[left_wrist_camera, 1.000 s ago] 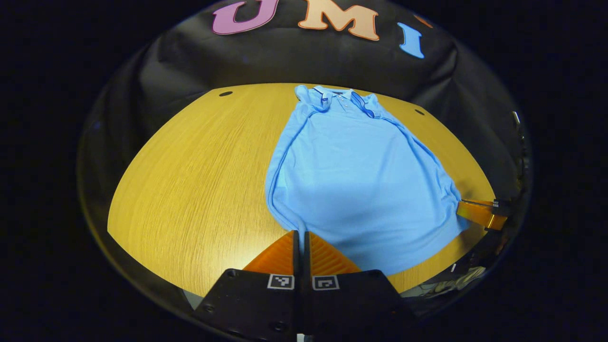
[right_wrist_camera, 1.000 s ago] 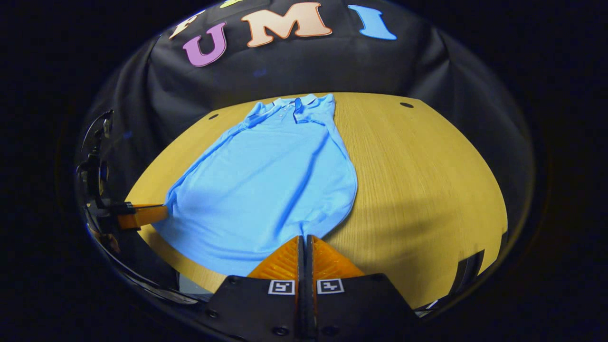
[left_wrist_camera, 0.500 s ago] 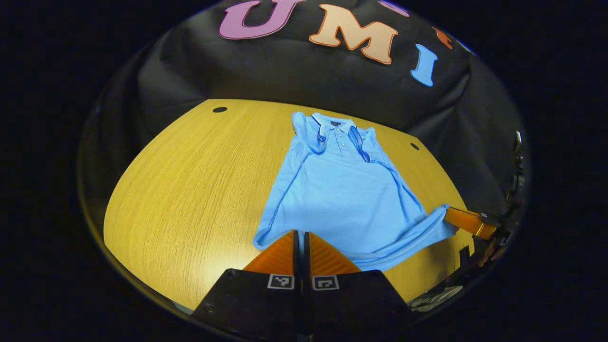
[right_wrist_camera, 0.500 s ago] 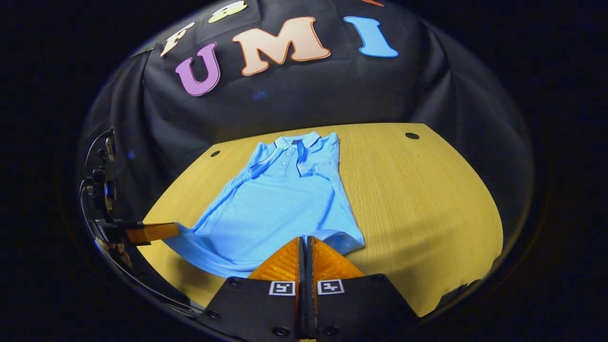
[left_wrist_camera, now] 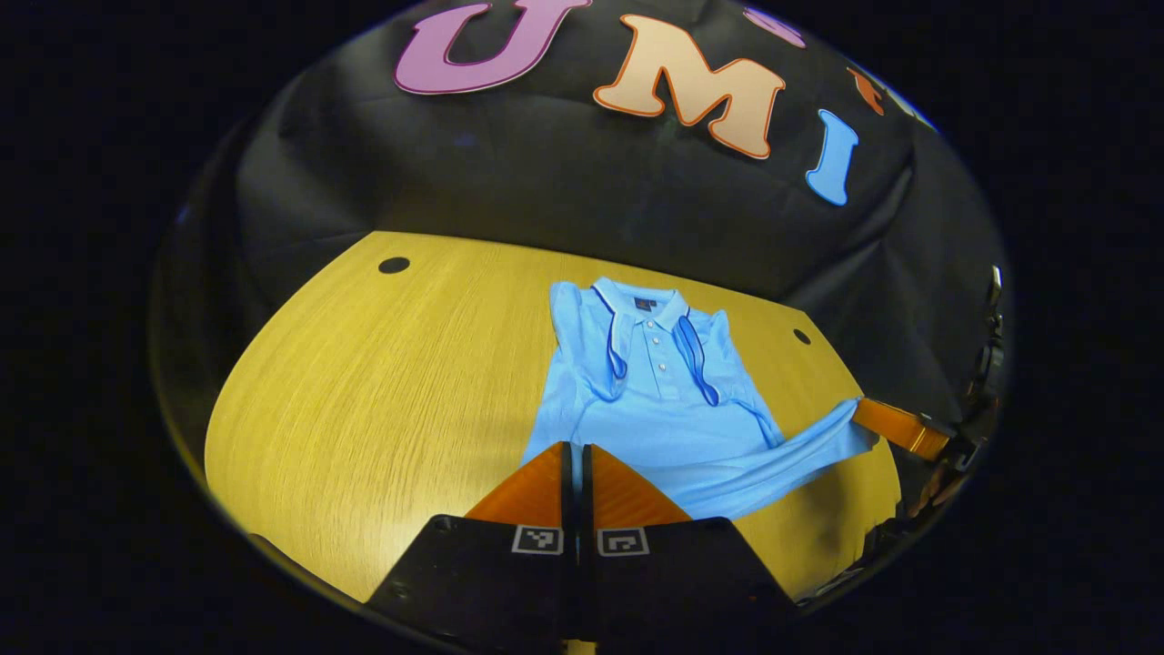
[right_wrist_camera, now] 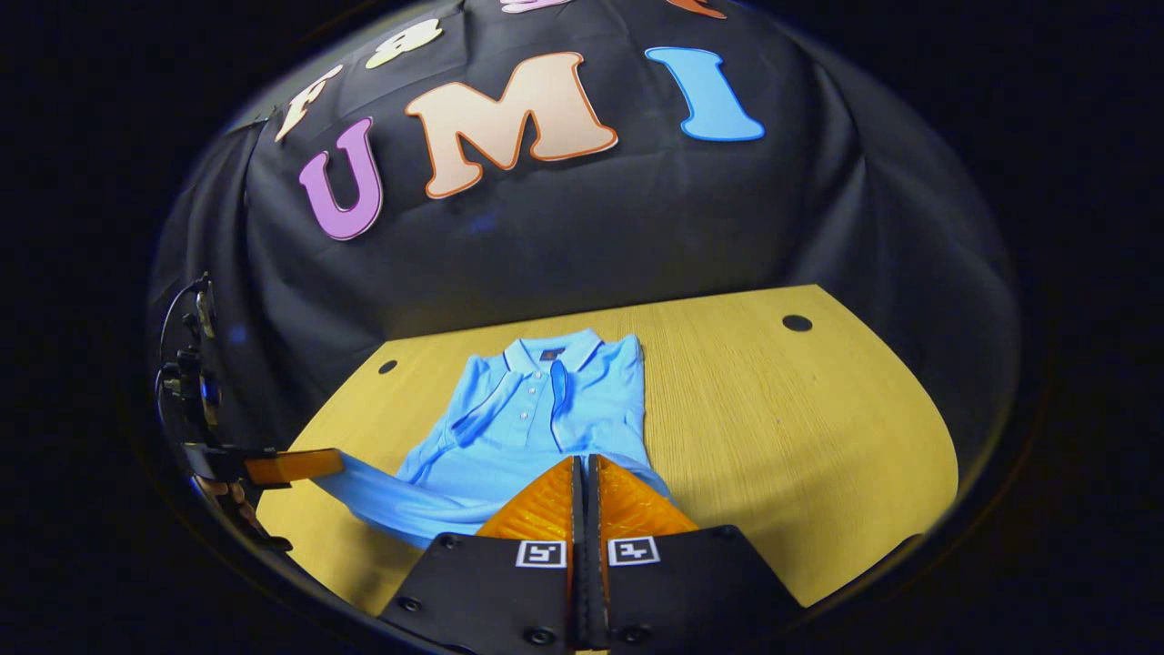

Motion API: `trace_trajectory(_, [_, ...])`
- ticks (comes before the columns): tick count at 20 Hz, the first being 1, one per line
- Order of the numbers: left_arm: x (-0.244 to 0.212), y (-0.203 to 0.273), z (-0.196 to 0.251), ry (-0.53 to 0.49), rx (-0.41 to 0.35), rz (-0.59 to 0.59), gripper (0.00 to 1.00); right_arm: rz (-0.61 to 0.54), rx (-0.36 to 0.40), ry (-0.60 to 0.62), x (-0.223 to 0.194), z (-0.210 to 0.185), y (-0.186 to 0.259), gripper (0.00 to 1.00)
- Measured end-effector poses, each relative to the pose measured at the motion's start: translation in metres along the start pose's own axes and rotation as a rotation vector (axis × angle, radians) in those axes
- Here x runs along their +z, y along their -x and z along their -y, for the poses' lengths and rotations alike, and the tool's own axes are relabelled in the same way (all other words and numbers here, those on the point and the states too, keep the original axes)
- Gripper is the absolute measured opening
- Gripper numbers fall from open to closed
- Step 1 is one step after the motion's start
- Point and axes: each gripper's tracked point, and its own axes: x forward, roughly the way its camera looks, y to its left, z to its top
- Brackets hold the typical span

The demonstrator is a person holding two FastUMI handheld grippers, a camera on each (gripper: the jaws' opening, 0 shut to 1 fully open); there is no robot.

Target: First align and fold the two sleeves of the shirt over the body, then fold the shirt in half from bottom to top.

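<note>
1. Wooden table (left_wrist_camera: pixel 364 382) under me carries the blue shirt (left_wrist_camera: pixel 655 400), collar far.
2. Both my grippers, left (left_wrist_camera: pixel 573 448) and right (right_wrist_camera: pixel 587 459), pinch its lifted hem corners, fingers closed.

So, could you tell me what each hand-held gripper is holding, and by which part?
Both are shut on the blue shirt at its bottom hem: the left hand-held gripper at one corner, the right hand-held gripper at the other, lifted off the table.
</note>
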Motion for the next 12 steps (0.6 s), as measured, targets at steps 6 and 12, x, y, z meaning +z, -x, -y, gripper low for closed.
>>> trace_trajectory(6, [0.070,-0.062,-0.010,-0.055,0.002,0.057,0.00,0.063,-0.016,0.037,0.051,-0.005,-0.071,0.02])
trace_trajectory(12, [0.121,-0.132,-0.022,-0.050,-0.003,0.098,0.00,0.085,-0.049,0.026,0.076,0.002,-0.146,0.02])
